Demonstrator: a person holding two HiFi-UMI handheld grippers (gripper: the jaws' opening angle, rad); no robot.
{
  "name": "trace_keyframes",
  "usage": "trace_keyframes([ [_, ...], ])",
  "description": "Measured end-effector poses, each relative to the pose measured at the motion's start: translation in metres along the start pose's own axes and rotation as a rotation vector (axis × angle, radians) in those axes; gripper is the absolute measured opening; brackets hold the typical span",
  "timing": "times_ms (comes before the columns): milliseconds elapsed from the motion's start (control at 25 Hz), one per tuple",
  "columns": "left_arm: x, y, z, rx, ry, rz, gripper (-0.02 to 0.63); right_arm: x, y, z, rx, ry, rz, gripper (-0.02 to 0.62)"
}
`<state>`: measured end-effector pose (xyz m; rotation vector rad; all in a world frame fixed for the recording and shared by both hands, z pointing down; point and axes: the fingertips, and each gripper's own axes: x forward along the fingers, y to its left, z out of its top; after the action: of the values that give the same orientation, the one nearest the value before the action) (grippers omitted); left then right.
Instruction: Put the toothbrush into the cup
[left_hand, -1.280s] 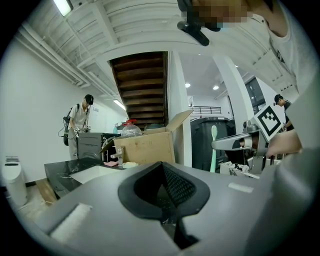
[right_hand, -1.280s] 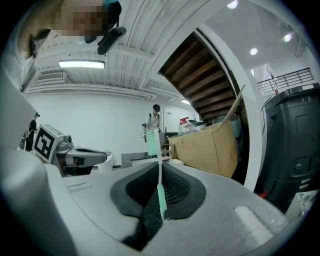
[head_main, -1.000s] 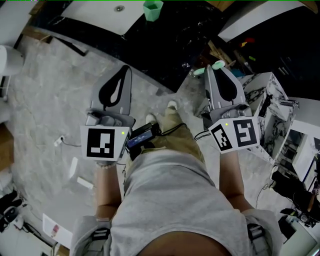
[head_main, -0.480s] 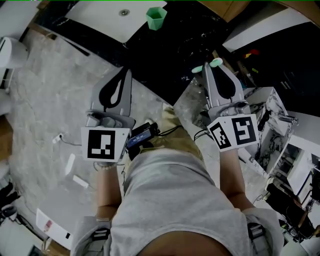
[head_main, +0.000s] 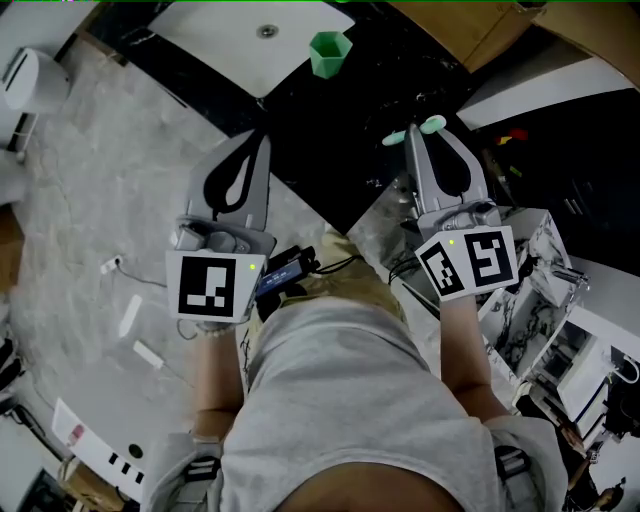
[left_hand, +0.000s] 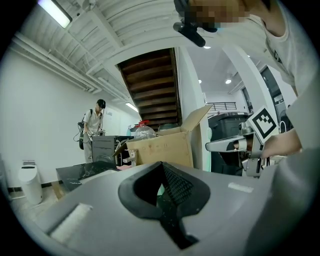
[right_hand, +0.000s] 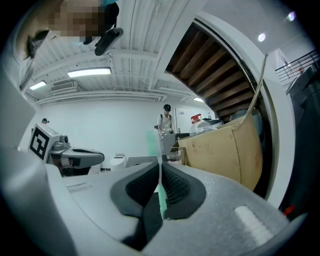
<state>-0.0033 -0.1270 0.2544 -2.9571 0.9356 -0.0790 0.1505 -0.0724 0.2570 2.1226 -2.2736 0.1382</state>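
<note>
head view takes in the grey marbled floor on the left and, ahead, a desk with a white slab set against a black top. below are the person's grey shirt and both forearms.

the left hand-held gripper hangs over the floor's edge. its jaws are together with nothing between them. the right hand-held gripper is clamped on the toothbrush, which is pale green and shows at the jaw tips.

the green cup stands upright at the corner of the white slab, mouth up. it lies ahead of the right hand-held gripper and off to its left, well apart. the left hand-held gripper looks about as near to it, but is empty. so the carry should fall to the right one, going forward and leftward.

the brush's long axis is hard to settle. head view shows it as a short piece lying crosswise at the tips. the right gripper view shows a thin pale strip standing upright between the pads. if it does stand upright, lowering it over the cup's mouth should need little turning.

only head view shows the cup plainly. only the gripper views show the cardboard box and another person standing far back.
</note>
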Motion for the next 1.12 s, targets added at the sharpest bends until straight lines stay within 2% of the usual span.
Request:
trace_keyframes([
  [640,0.016,0.015,0.002,-0.008,-0.018,0.115,0.011,0.069,-0.014,0.026,-0.044,-0.045,0.141,0.017],
  [1120,0.013,0.033,0.002,-0.003,-0.018,0.236,0.011,0.123,-0.017,0.046,-0.084,-0.097,0.24,0.017],
])
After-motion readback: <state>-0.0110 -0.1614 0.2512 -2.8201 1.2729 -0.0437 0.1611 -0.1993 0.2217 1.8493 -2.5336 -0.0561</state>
